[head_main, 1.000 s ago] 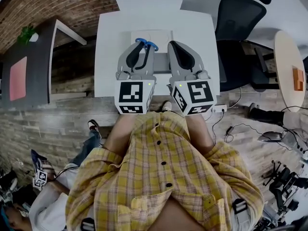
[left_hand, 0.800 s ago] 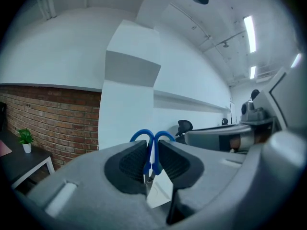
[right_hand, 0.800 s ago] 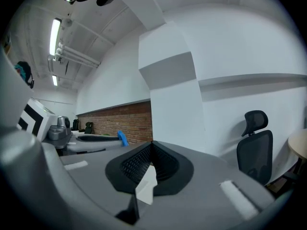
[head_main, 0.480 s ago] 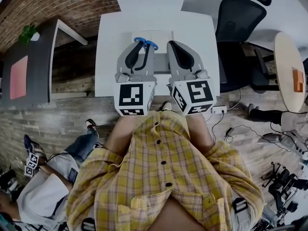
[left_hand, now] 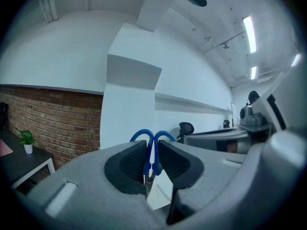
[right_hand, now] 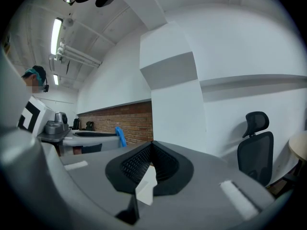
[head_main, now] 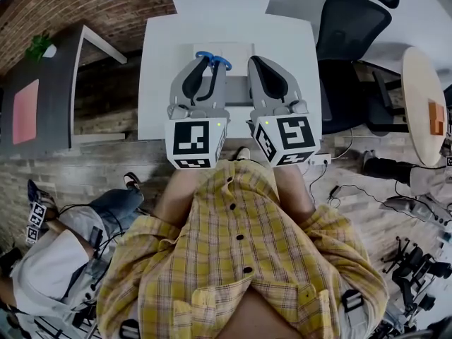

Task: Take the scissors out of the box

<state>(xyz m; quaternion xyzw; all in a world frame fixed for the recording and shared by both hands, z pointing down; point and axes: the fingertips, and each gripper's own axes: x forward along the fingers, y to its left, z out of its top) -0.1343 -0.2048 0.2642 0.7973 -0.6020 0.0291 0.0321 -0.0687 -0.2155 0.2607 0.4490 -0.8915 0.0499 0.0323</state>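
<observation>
The scissors (head_main: 212,59) have blue handles, which stick out past the tips of my left gripper (head_main: 205,68); that gripper is shut on them near the pivot. In the left gripper view the blue loops (left_hand: 153,139) stand upright between the dark pads (left_hand: 129,163). Below and behind them a white box (head_main: 238,51) sits on the white table (head_main: 162,62). My right gripper (head_main: 256,67) hangs just to the right, jaws shut with nothing between them. From the right gripper view (right_hand: 152,153) one blue handle (right_hand: 120,136) shows at the left.
A black office chair (head_main: 353,27) stands right of the table. A dark desk (head_main: 49,90) with a pink sheet is at the left, a round table (head_main: 422,97) at the far right. A person (head_main: 60,267) crouches on the floor at lower left, and cables lie at lower right.
My left gripper with the scissors has shifted slightly away from me. The right gripper has barely moved. The person at lower left has moved further into view.
</observation>
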